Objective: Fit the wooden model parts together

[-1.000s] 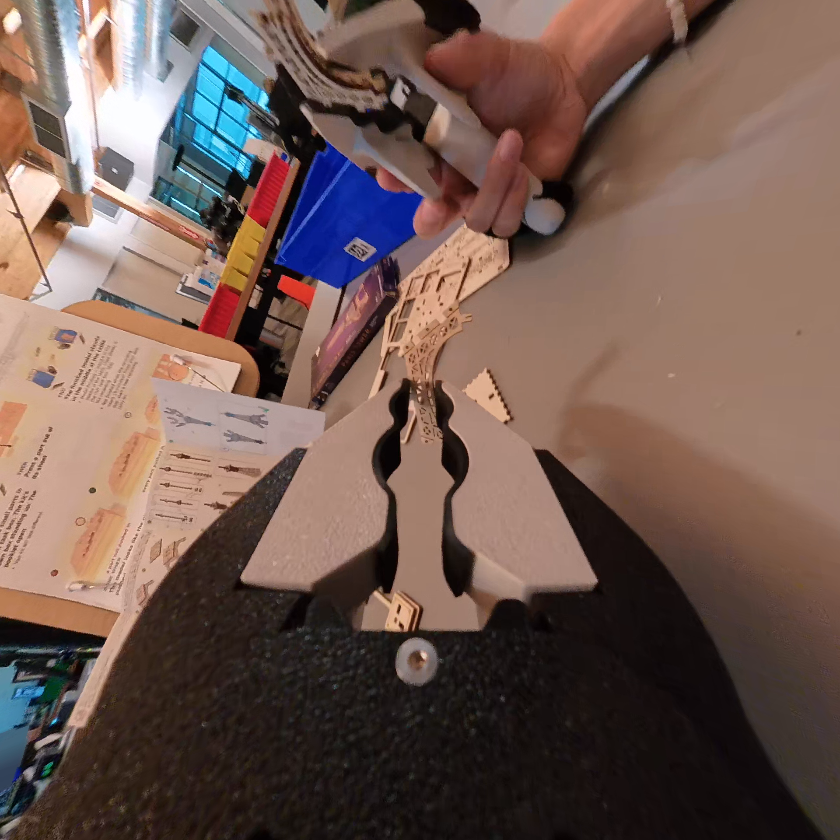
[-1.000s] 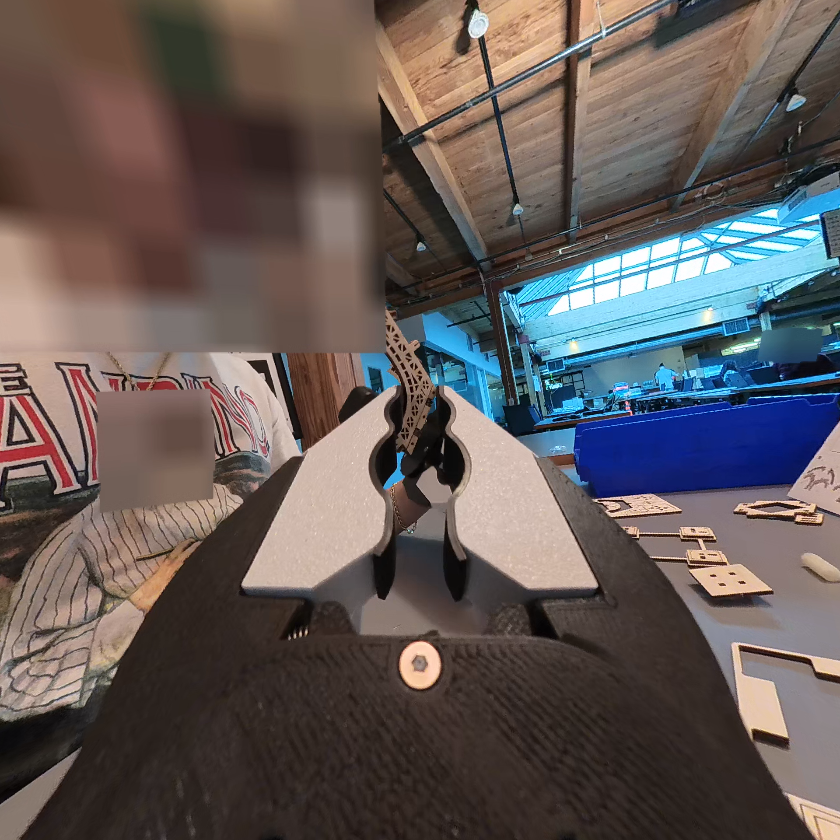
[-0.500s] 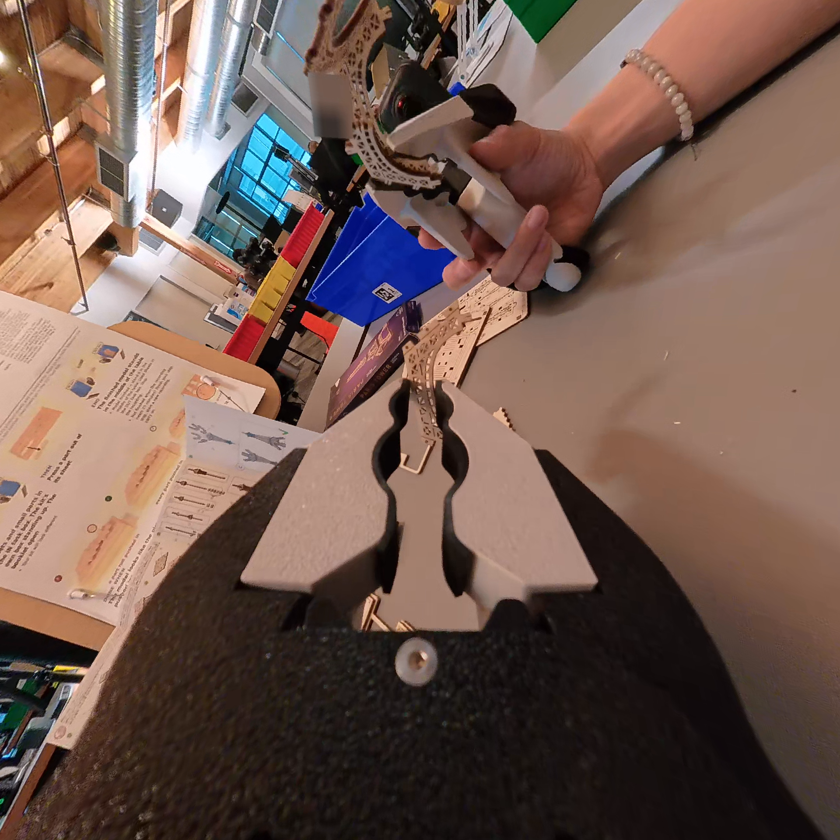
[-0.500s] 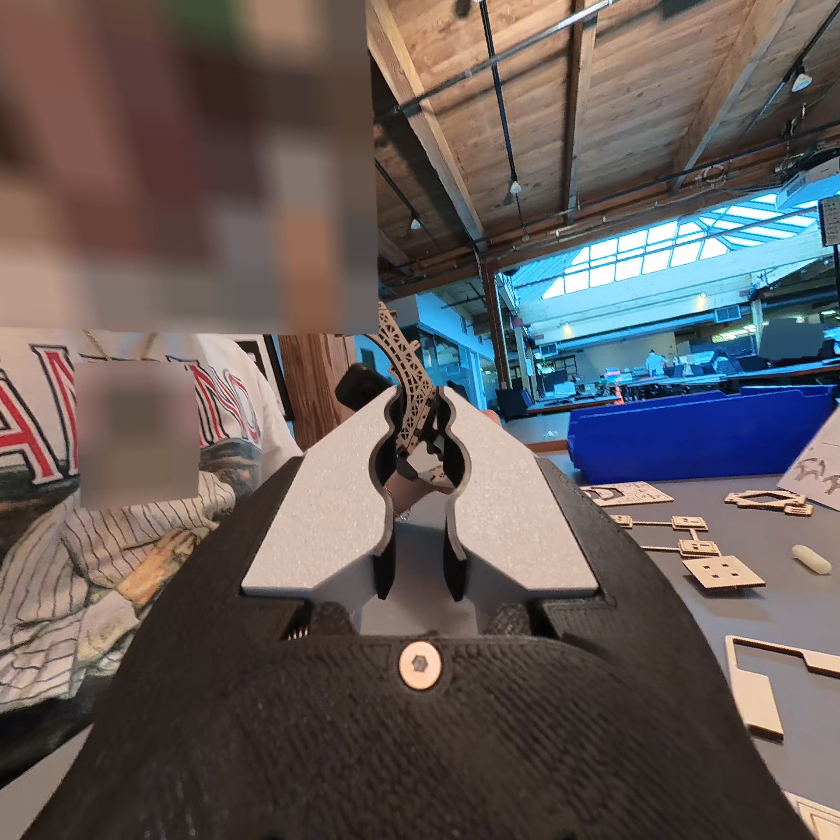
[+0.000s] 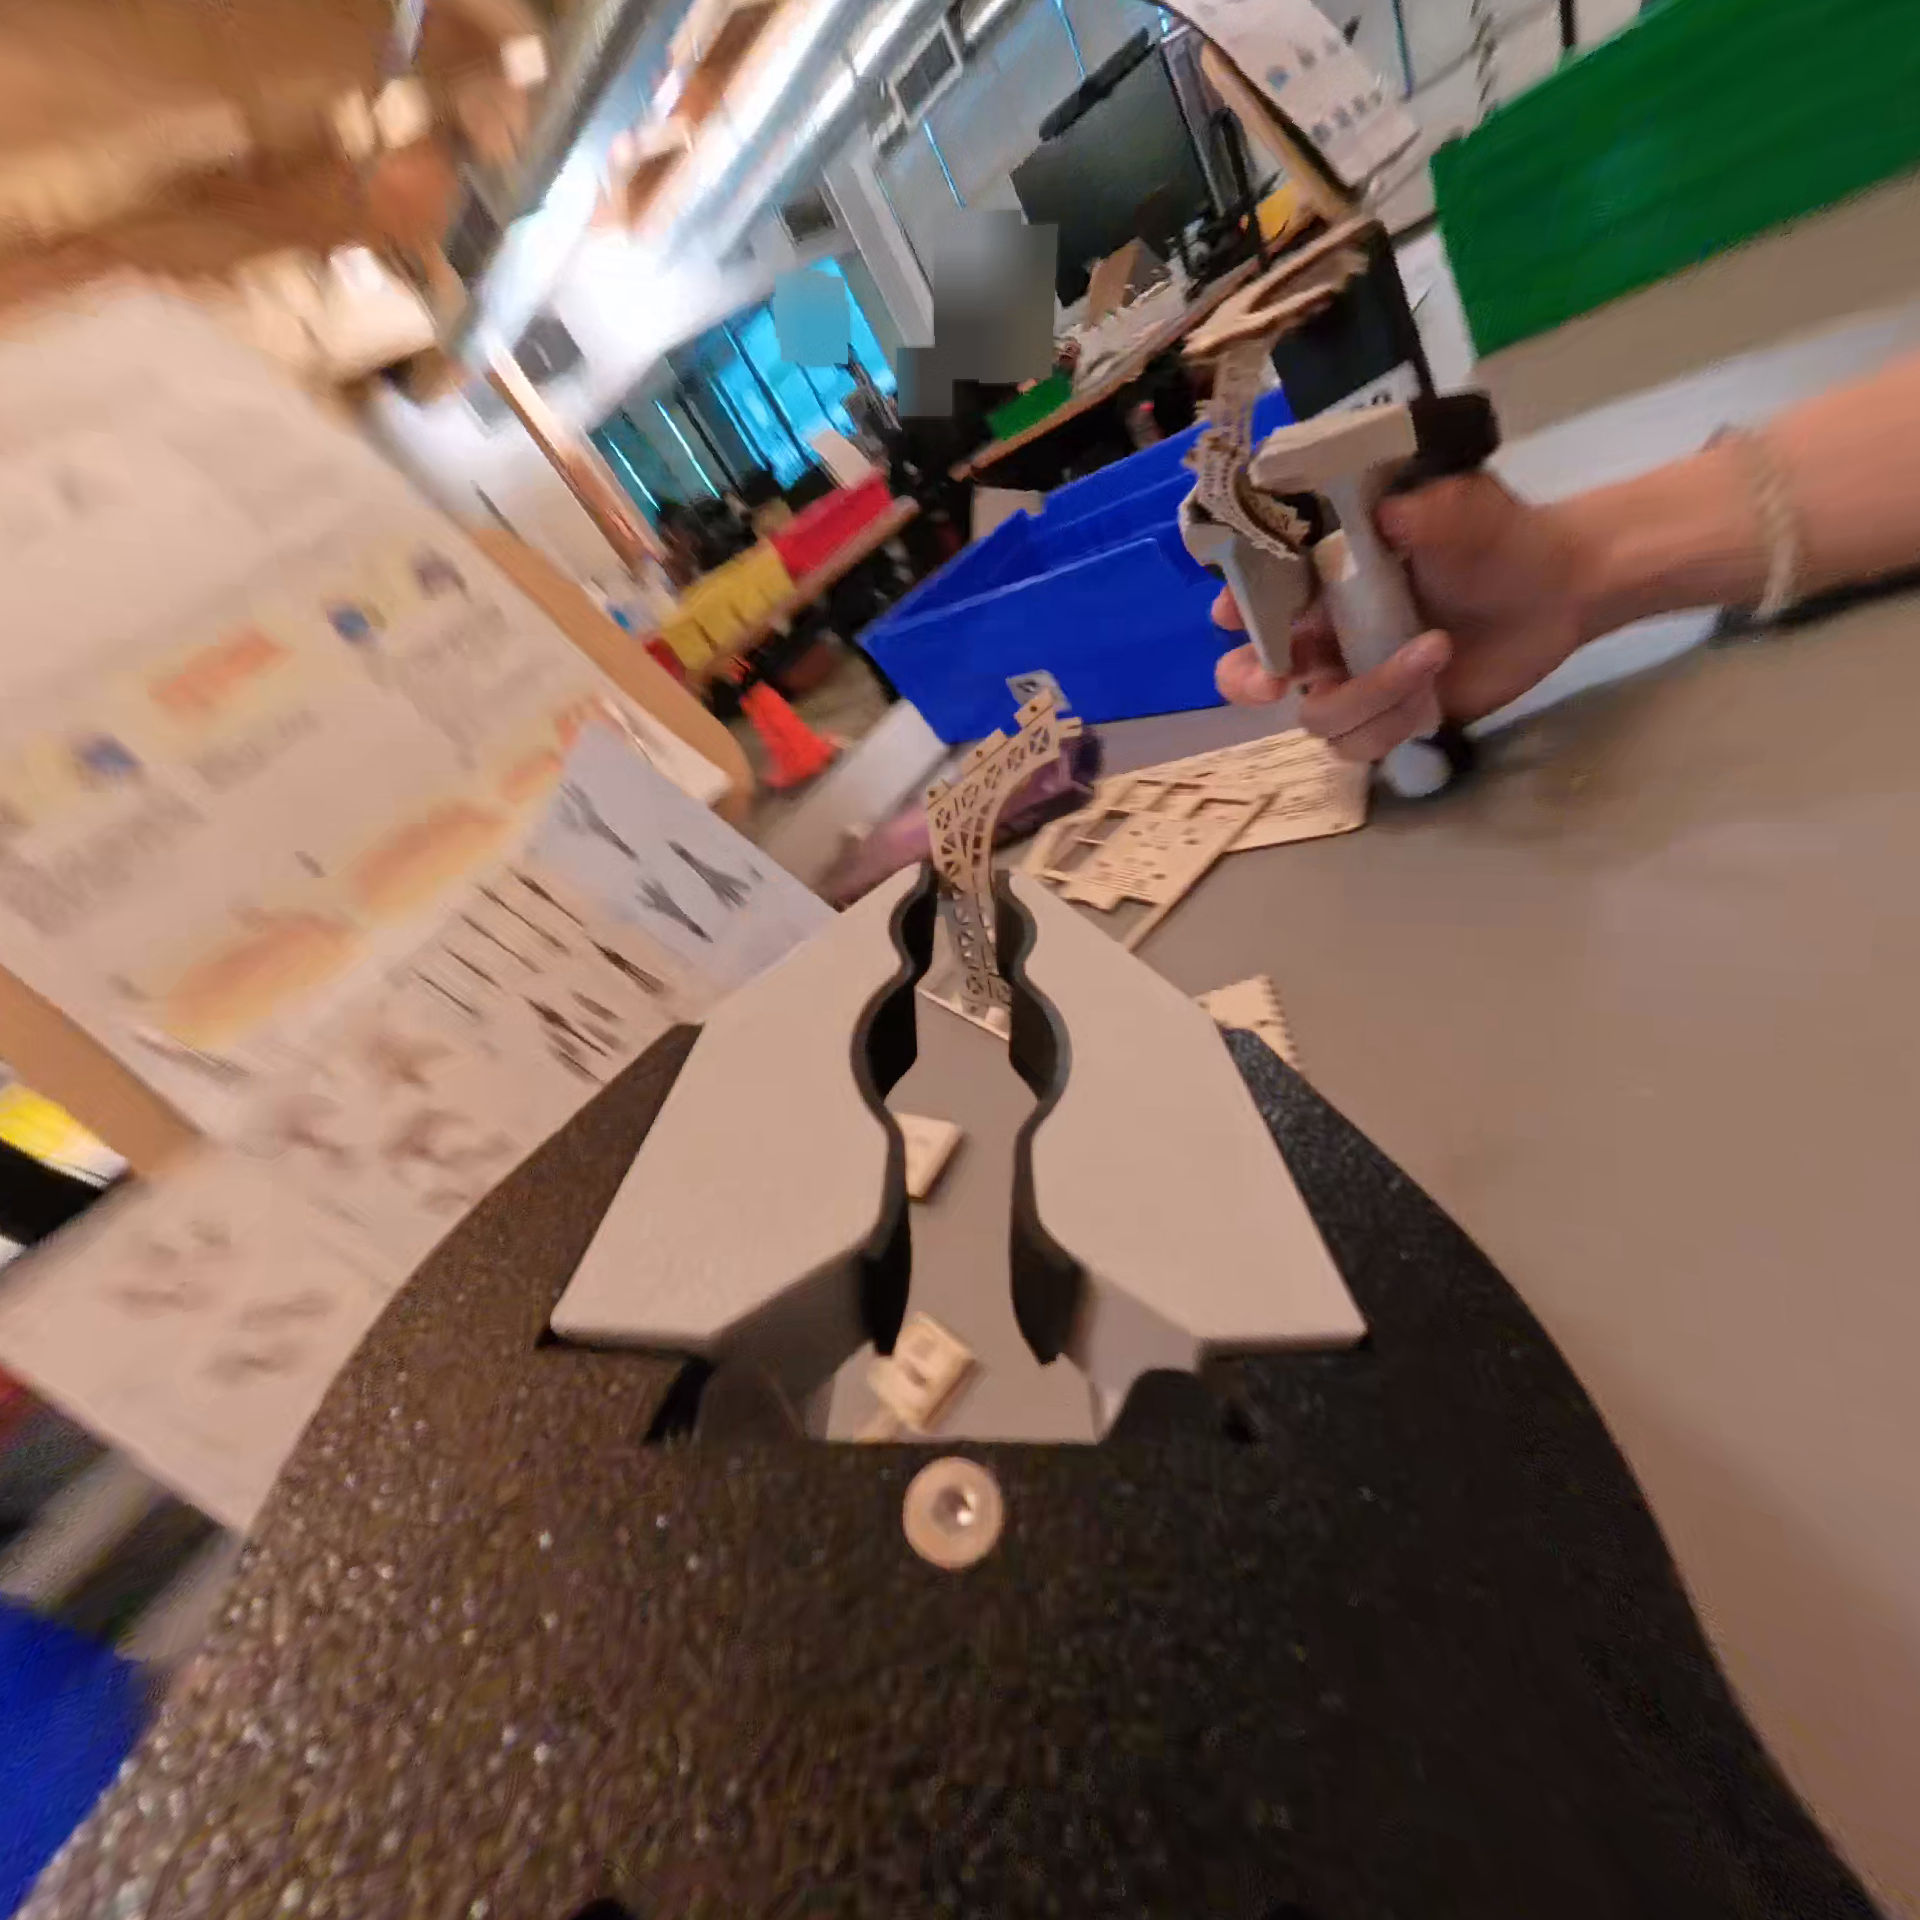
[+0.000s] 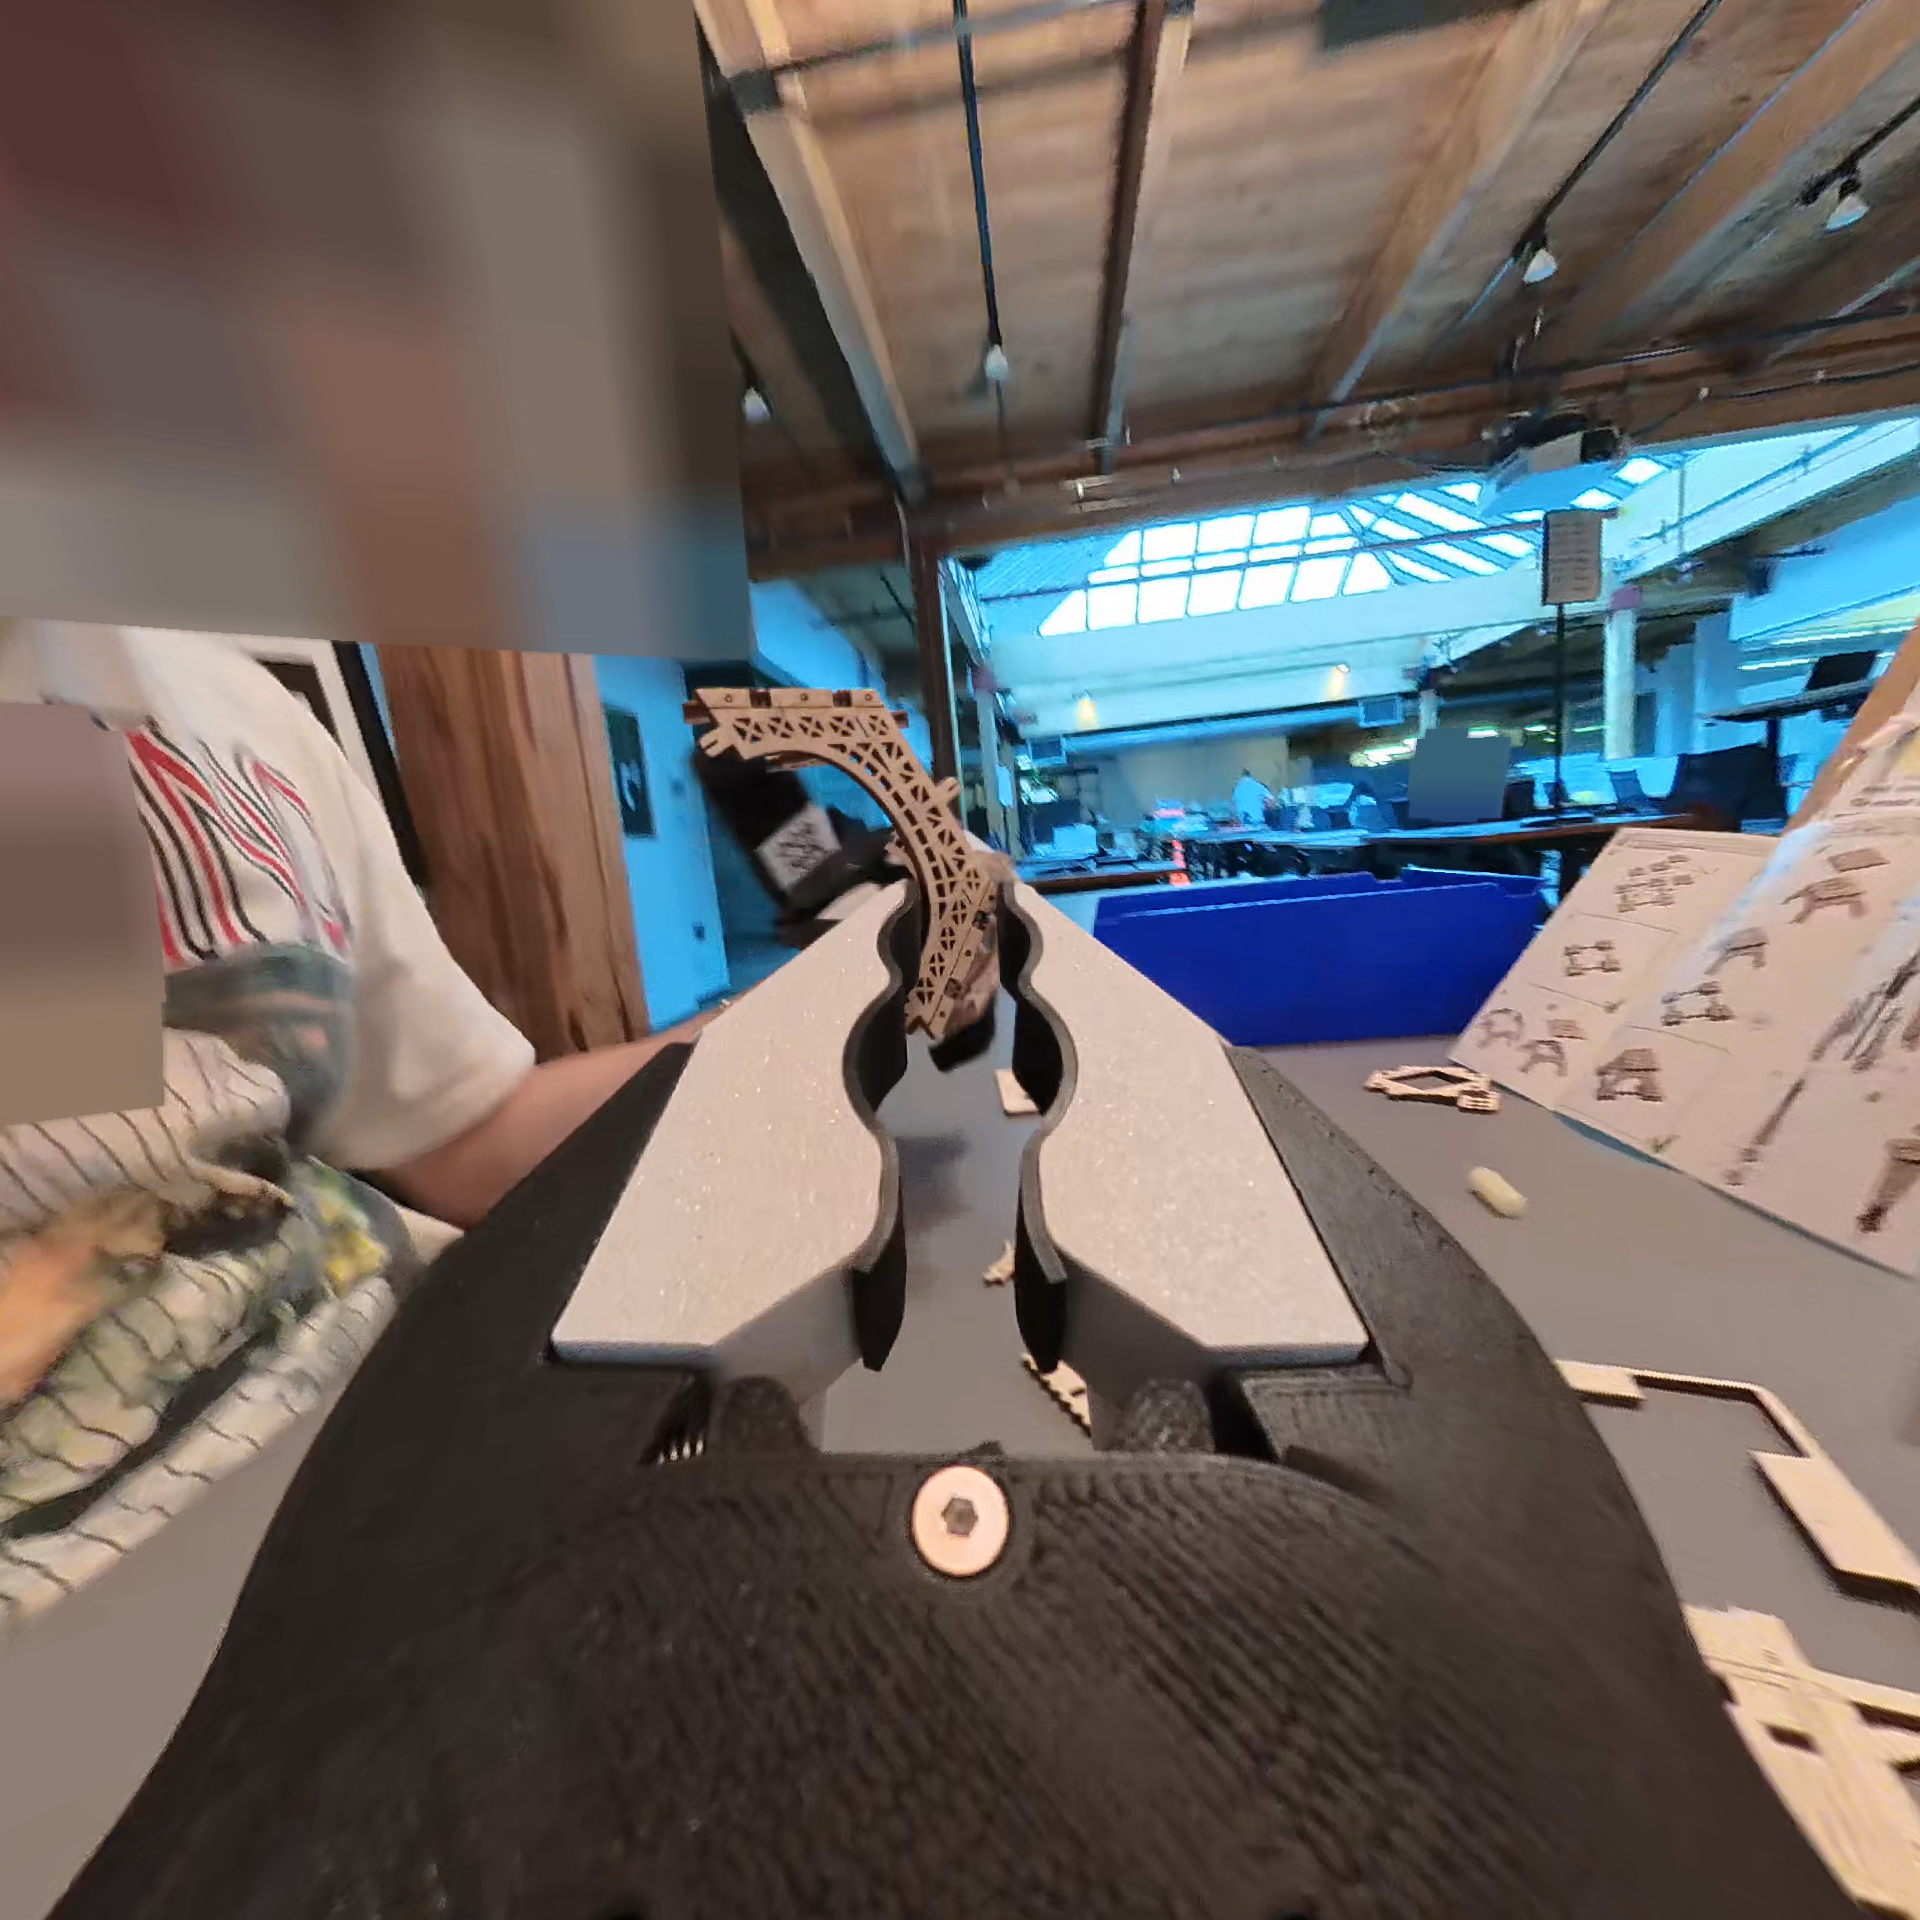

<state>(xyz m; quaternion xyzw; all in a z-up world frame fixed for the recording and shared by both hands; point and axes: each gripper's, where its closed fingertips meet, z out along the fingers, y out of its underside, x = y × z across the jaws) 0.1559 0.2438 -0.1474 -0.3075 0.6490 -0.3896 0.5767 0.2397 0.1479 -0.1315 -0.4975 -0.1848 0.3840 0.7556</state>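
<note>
My left gripper (image 5: 968,883) is shut on a curved wooden lattice part (image 5: 987,810) that sticks up from its tips above the grey table (image 5: 1558,1039). My right gripper (image 6: 956,904) is shut on a second curved lattice part (image 6: 883,790) that arcs up and to the left from its tips. The right gripper also shows in the left wrist view (image 5: 1247,530), held in a hand at the upper right, apart from the left part. The two parts do not touch.
Punched wooden sheets (image 5: 1174,831) and small loose pieces (image 5: 1247,1013) lie on the table. Instruction sheets (image 5: 312,852) stand at the left, also in the right wrist view (image 6: 1714,997). A blue bin (image 5: 1039,623) stands behind. A person in a white shirt (image 6: 260,935) sits across. Left tips to right tips: about 15 centimetres.
The left gripper has swung and levelled, so its view is blurred. The right gripper has tilted down toward the table and turned. Its part now shows broadside. Both stay shut on their parts.
</note>
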